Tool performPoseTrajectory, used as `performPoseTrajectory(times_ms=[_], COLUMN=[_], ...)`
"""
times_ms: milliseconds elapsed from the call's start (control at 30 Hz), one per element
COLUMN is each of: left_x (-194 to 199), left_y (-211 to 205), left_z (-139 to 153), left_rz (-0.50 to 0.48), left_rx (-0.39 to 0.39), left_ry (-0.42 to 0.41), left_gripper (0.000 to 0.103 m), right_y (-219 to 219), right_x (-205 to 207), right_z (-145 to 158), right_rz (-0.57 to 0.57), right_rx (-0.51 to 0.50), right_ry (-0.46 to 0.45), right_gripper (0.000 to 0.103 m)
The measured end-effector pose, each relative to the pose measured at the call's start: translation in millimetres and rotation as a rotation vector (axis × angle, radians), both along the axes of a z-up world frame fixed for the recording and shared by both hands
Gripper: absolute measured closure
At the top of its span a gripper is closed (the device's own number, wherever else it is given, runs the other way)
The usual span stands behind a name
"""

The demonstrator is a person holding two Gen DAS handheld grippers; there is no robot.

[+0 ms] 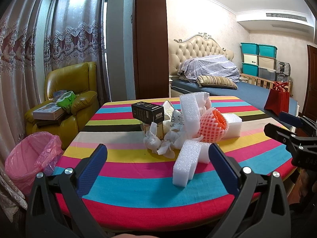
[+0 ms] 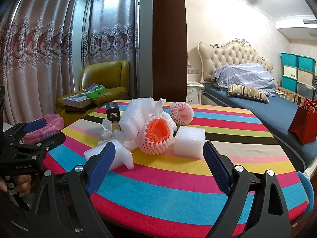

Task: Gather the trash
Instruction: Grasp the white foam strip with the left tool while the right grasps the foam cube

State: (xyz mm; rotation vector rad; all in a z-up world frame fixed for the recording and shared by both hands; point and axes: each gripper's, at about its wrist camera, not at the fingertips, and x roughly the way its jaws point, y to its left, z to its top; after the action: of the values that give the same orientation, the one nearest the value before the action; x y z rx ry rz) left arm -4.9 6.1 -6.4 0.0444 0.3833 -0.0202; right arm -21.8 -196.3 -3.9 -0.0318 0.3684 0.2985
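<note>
Trash [image 1: 178,127] lies heaped near the middle of the striped tablecloth [image 1: 138,180]: crumpled white tissue [image 1: 156,142], white foam blocks [image 1: 185,164], an orange-and-pink foam fruit net [image 2: 155,136], a black box [image 1: 147,112] on top at the back, and a second pink net [image 2: 181,113] just behind the heap. Both the left gripper [image 1: 157,168] and the right gripper [image 2: 158,164] hover at the table's near edge with fingers spread wide, holding nothing. A pink-lined bin [image 1: 29,158] stands on the floor left of the table, seemingly empty, though its inside is poorly seen.
</note>
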Motion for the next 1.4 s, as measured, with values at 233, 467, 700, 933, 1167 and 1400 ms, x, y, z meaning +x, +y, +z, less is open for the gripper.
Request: performPoseTrajectory(times_ms=[233,467,700,933,1167,1400], left_x=[-0.3,4.3,30.6,41.3,79.7,120.0], left_y=[-1.5,-4.4,7.3,-7.8,-24.5,-48.1], left_z=[0.8,-1.4,-16.7,-31.1,-39.5,-59.9], left_rz=[-0.013,-0.035,-0.009,-0.109,-0.12,-0.118], left_rx=[0.001,0.011,-0.045,-0.023,0.03,0.106], left_ry=[0.004,0.036,0.188,0.272,0.32,0.401], left_gripper=[0.004,0.004,0.004,0.004,0.004,0.015], right_y=[-0.8,-4.8,-10.7,-17.3,-20.5,-18.9], right_x=[0.8,10.5,37.2,67.6,113.8,175.1], right_z=[-0.9,-4.6,-19.3,-33.0,-44.3,-65.6], right_rz=[-0.002,-0.017,-0.038,-0.049,-0.088,-0.101], right_rx=[0.001,0.006,-0.016,-0.015,-0.056,-0.096], right_ry=[0.002,0.037,0.112,0.17,0.242,0.382], right_gripper=[0.018,0.018,0.018,0.018,0.018,0.018])
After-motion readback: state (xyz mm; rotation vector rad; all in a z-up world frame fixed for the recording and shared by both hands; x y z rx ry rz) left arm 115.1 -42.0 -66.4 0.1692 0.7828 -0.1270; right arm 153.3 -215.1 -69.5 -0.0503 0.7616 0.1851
